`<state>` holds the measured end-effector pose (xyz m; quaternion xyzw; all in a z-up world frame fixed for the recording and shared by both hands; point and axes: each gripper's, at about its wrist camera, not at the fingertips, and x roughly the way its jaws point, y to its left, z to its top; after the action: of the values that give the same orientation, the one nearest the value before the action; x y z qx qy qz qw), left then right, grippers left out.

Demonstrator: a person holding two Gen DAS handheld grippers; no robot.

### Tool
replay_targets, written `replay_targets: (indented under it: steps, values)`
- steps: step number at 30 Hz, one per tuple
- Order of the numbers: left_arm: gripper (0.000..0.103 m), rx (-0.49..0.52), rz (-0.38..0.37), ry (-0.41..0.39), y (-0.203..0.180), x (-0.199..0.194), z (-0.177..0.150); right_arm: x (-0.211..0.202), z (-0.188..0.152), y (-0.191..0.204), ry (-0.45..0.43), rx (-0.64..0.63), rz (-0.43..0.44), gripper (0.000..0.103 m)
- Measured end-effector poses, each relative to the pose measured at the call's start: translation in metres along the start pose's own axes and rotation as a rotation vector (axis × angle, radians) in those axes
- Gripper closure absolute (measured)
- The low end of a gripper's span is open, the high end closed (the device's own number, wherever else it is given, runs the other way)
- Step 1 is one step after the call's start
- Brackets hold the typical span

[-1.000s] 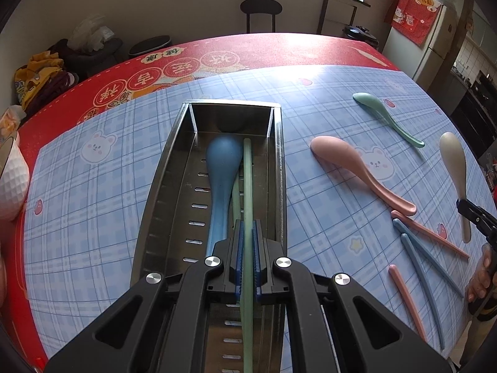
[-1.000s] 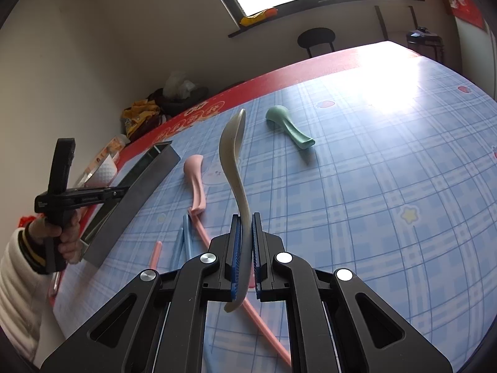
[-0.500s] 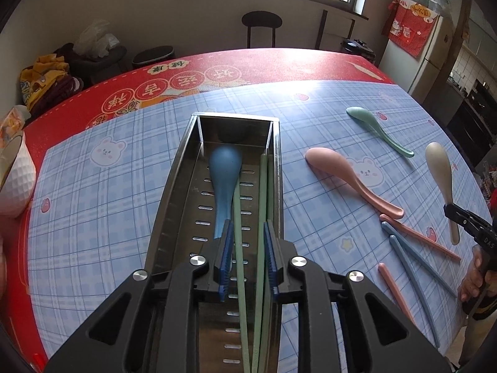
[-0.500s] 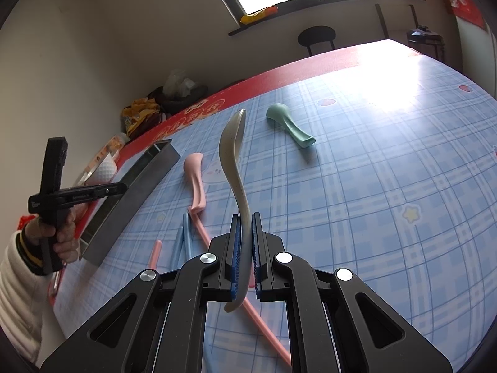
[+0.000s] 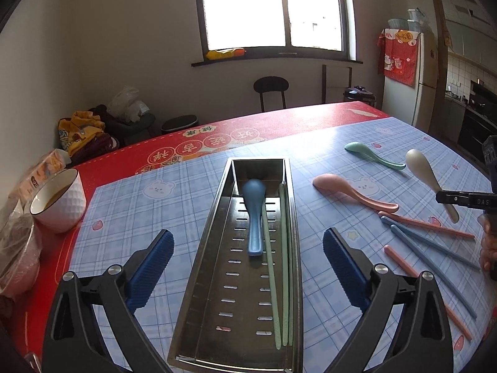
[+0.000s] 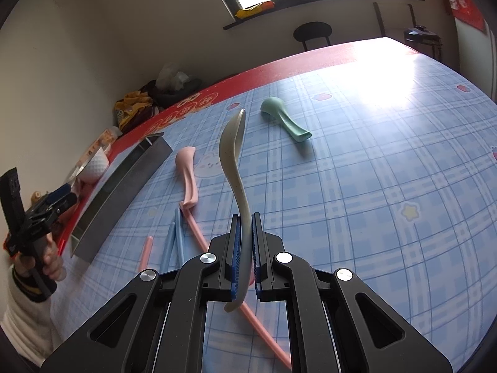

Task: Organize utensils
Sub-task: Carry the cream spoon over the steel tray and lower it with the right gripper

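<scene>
A steel utensil tray (image 5: 217,217) lies on the blue checked tablecloth and holds a blue spoon (image 5: 254,211) and green chopsticks (image 5: 281,264). My left gripper (image 5: 248,258) is wide open and empty above the tray's near end. My right gripper (image 6: 244,248) is shut on a cream spoon (image 6: 233,155) and holds it in the air right of the tray; the spoon also shows in the left wrist view (image 5: 425,174). A pink spoon (image 5: 348,189), a green spoon (image 5: 369,152), and pink and blue chopsticks (image 5: 435,248) lie on the cloth to the right.
A white bowl (image 5: 59,199) and plastic bags stand at the table's left edge. The tray (image 6: 124,183) shows side-on in the right wrist view, with my left gripper (image 6: 49,205) beside it. A black chair (image 5: 270,90) stands beyond the far edge.
My left gripper opened wide, let the green chopstick drop into the tray and drew back and up. My right gripper kept hold of the cream spoon, almost still.
</scene>
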<state>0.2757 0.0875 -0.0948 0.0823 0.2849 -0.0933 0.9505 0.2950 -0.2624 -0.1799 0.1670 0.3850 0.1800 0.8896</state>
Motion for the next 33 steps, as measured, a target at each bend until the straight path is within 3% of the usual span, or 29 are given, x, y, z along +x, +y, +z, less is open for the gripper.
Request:
replay_targets:
  steps: [7,13,17,23,30,33]
  values:
    - [0.006,-0.021,0.017,-0.082,0.017,-0.008,-0.017,0.004,0.001,0.001,0.014,0.009,-0.05,0.096]
    - [0.006,-0.1,-0.066,-0.098,0.034,-0.014,-0.024,0.006,0.004,0.002,0.027,0.025,-0.112,0.096]
    - [0.006,-0.139,-0.063,-0.109,0.04,-0.019,-0.024,0.004,0.009,0.013,0.048,0.028,-0.151,0.096]
    - [0.006,-0.188,-0.023,-0.089,0.049,-0.016,-0.024,0.006,0.03,0.052,0.038,0.11,-0.034,0.096]
    - [0.006,-0.281,0.025,-0.095,0.072,-0.016,-0.026,0.066,0.054,0.127,0.122,0.204,0.142,0.096]
    - [0.006,-0.303,0.035,-0.088,0.077,-0.014,-0.026,0.095,0.062,0.156,0.159,0.25,0.177,0.096]
